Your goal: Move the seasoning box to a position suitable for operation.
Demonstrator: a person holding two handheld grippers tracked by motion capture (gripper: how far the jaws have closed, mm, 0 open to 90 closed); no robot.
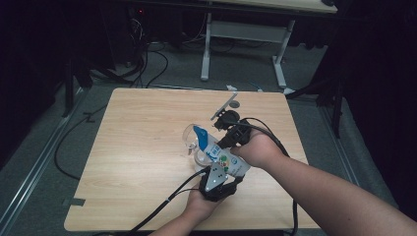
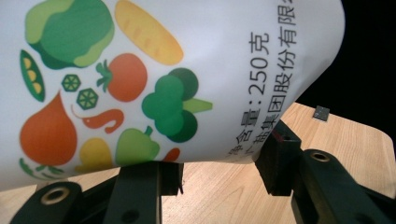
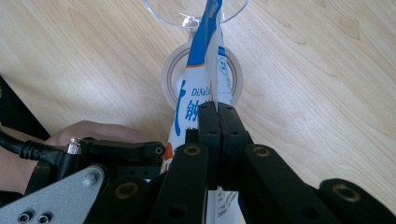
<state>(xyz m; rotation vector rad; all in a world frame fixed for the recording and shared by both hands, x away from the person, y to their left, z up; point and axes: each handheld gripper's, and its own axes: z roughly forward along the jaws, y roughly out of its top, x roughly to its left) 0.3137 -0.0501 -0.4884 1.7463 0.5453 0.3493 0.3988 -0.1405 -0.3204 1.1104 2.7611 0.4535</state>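
A white pouch (image 1: pixel 226 161) printed with vegetables and a blue top lies tilted between both grippers above the table. Its blue top (image 1: pixel 200 133) pokes into the bowl of a clear stemmed glass (image 1: pixel 189 140). My left gripper (image 2: pixel 219 168) is shut across the pouch's (image 2: pixel 187 70) wide lower body, one jaw against each side. My right gripper (image 3: pixel 217 116) is shut flat on the thin edge of the pouch (image 3: pixel 196 79), just short of the glass (image 3: pixel 161 11). In the high view the left gripper (image 1: pixel 222 171) comes from the near edge and the right gripper (image 1: pixel 222 145) from the right.
The wooden table (image 1: pixel 147 123) has bare room to the left and far side. A small dark disc (image 1: pixel 235 104) lies near its far edge. A white-legged desk (image 1: pixel 246 29) and floor cables (image 1: pixel 147 64) lie beyond the table.
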